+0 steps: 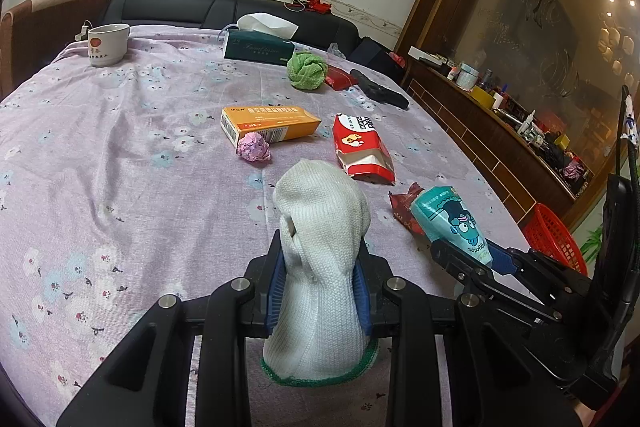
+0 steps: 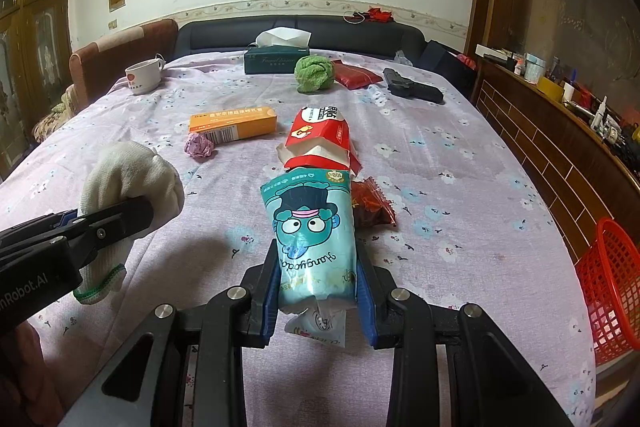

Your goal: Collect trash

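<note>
My left gripper [image 1: 320, 259] is shut on a white knitted glove [image 1: 320, 227] with a green cuff, held above the table. The same glove [image 2: 128, 179] shows at the left of the right wrist view. My right gripper [image 2: 316, 267] is shut on a teal tissue packet [image 2: 312, 239] with a cartoon face, also visible in the left wrist view [image 1: 452, 223]. On the cloth lie an orange box [image 1: 272, 125], a crumpled pink paper ball [image 1: 253, 147], a torn red-and-white packet [image 1: 360, 147] and a dark red wrapper [image 2: 372, 203].
A red mesh basket [image 2: 608, 291] stands beyond the table's right edge. At the far end sit a white cup [image 1: 107, 43], a green tissue box [image 1: 258, 45], a green cloth ball [image 1: 307, 70], a red pouch [image 2: 356, 74] and a black toy pistol [image 2: 412, 87].
</note>
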Demonstrator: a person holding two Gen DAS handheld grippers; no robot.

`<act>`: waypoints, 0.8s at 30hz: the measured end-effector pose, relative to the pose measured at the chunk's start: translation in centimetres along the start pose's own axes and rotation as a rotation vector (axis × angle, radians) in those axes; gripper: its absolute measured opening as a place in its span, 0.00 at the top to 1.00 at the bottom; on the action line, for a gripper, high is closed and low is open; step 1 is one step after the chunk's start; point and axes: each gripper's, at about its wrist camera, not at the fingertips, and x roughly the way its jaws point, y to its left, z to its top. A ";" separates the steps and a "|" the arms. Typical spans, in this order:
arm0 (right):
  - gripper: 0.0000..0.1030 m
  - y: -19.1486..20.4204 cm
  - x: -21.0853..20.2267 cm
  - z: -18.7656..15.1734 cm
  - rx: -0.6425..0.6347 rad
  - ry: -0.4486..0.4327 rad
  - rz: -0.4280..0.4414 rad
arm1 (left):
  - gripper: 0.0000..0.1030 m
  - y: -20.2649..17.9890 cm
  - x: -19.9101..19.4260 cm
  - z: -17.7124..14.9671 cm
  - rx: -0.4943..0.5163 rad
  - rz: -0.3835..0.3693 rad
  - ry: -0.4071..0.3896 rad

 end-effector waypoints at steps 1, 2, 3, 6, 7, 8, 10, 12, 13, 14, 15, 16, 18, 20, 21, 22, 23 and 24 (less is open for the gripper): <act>0.66 0.0 0.0 0.0 -0.001 -0.001 -0.001 | 0.73 0.0 0.0 0.0 0.000 0.000 -0.001; 0.66 0.0 0.0 0.0 -0.001 -0.001 -0.001 | 0.73 0.0 0.0 0.0 0.000 -0.001 0.000; 0.66 0.0 0.0 0.0 -0.001 -0.001 -0.002 | 0.73 0.0 0.0 0.0 0.000 -0.001 0.000; 0.66 0.0 0.0 0.0 0.000 -0.001 0.000 | 0.73 0.0 0.0 0.0 0.000 -0.002 0.000; 0.66 0.0 0.0 0.0 -0.001 -0.001 -0.002 | 0.73 0.1 0.0 0.0 0.000 -0.001 0.000; 0.66 0.0 -0.1 0.0 -0.001 -0.002 -0.003 | 0.73 0.1 0.0 0.0 -0.001 -0.001 0.000; 0.66 0.0 0.0 0.0 -0.001 -0.001 -0.001 | 0.73 0.1 0.0 0.0 -0.001 -0.001 0.000; 0.66 0.0 0.0 0.0 -0.001 -0.001 -0.002 | 0.73 0.1 0.0 0.0 -0.001 -0.001 0.000; 0.66 0.0 0.0 0.0 -0.001 -0.002 -0.002 | 0.73 0.2 0.0 0.0 -0.001 -0.001 0.000; 0.66 0.0 -0.1 0.0 0.000 -0.001 -0.002 | 0.73 0.2 0.0 0.0 -0.001 -0.001 0.001; 0.66 0.0 -0.1 0.0 0.000 -0.001 -0.002 | 0.73 0.1 0.0 0.0 -0.002 -0.001 0.000; 0.66 0.0 -0.1 0.0 -0.001 -0.002 -0.002 | 0.73 0.1 0.0 0.0 -0.002 -0.001 -0.001; 0.66 0.0 -0.1 0.0 0.002 -0.004 -0.001 | 0.73 0.1 0.1 0.0 -0.001 0.005 0.001; 0.66 -0.2 -0.2 0.1 0.008 -0.003 0.003 | 0.73 -0.1 0.1 0.0 -0.002 0.012 -0.003; 0.66 -0.2 -0.2 0.0 0.012 -0.005 0.007 | 0.73 -0.1 0.0 0.0 -0.002 0.018 -0.006; 0.66 -0.3 -0.3 0.0 0.017 -0.006 0.014 | 0.73 -0.2 -0.1 -0.1 -0.002 0.023 -0.007; 0.66 -0.6 -0.4 0.0 0.026 -0.012 0.024 | 0.73 -0.3 -0.2 -0.2 -0.002 0.021 0.000; 0.66 -0.7 -0.6 0.0 0.030 -0.020 0.031 | 0.73 -0.4 -0.4 -0.4 -0.003 0.016 0.005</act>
